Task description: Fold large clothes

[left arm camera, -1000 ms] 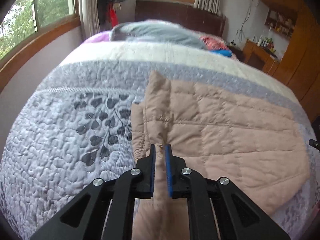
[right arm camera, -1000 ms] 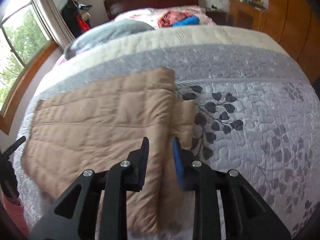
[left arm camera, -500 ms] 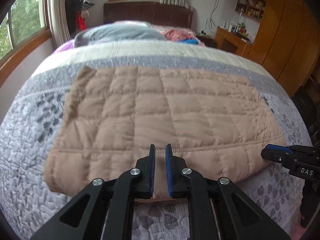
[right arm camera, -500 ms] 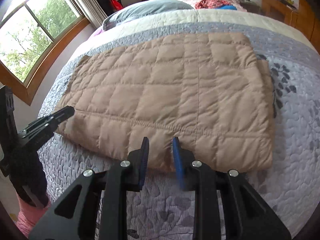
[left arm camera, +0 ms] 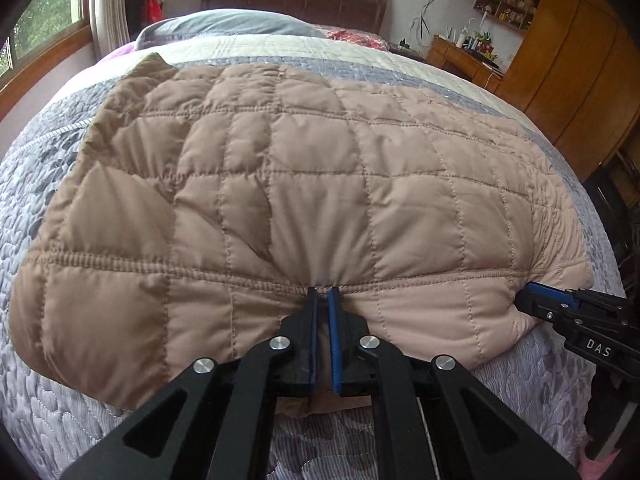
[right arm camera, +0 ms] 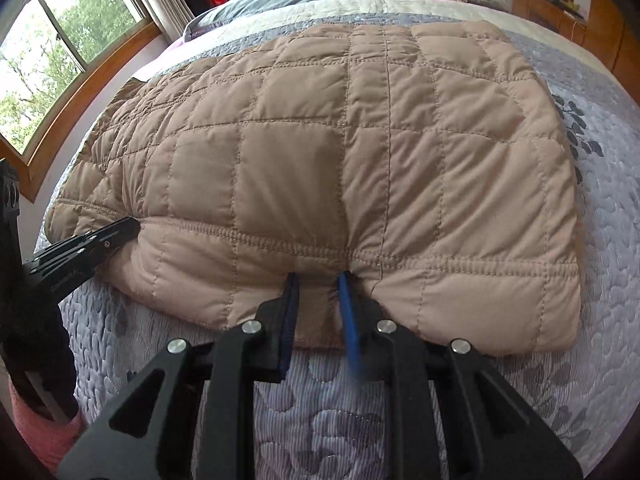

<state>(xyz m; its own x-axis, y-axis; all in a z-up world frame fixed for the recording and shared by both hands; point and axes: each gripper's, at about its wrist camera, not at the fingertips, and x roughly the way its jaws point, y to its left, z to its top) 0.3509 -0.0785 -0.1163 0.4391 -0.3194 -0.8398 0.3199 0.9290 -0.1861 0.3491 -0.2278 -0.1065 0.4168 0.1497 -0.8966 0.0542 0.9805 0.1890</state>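
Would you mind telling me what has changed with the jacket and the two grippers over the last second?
Both grippers carried the near side of the tan quilted jacket across the bed, so it now lies folded into a wide pad. The left gripper remains shut on the front hem; the right gripper still pinches it further along, its jaws slightly wider. The quilted bedspread and grey pillow stayed put.

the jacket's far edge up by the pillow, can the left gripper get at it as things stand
Probably not right now. The left gripper is shut on the near hem of the tan quilted jacket, and the far edge lies across the whole garment toward the grey pillow. Nothing blocks it; it would need to let go first.
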